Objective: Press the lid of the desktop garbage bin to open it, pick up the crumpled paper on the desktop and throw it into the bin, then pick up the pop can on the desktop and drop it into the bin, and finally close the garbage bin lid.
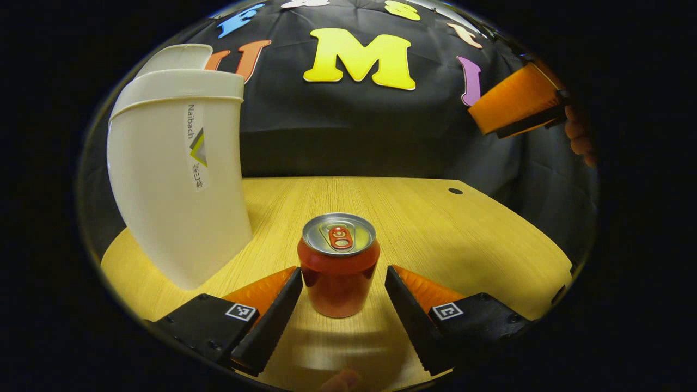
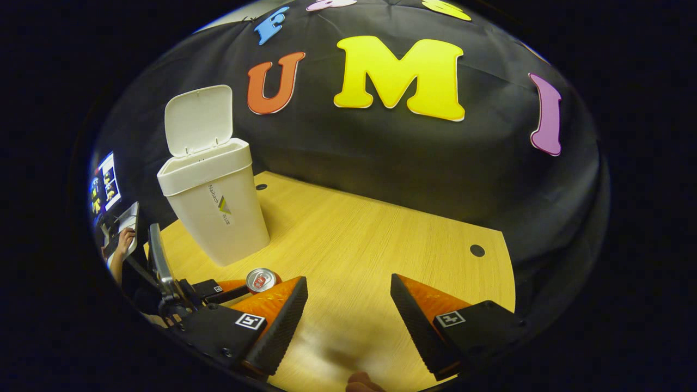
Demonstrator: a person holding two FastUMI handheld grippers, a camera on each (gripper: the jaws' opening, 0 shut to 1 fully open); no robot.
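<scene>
A red pop can (image 1: 337,272) stands upright on the wooden table (image 1: 463,234), between the two fingers of my left gripper (image 1: 343,272). The gripper is open, with a small gap on each side of the can. The white garbage bin (image 1: 179,179) stands just to the left behind the can, its lid (image 2: 199,120) raised upright. In the right gripper view the bin (image 2: 218,201) is far left, with the can's top (image 2: 262,280) and the left gripper (image 2: 220,294) in front of it. My right gripper (image 2: 348,310) hangs open over bare table, holding nothing. It is also seen in the left gripper view, high at the right (image 1: 517,103).
The table has small round cable holes (image 2: 477,250) (image 1: 455,191) toward its right side. The black cloth wall closes off the back. At the far left of the right gripper view are screens (image 2: 106,185) and a person's hand (image 2: 125,237). The table's right edge (image 2: 509,283) is close.
</scene>
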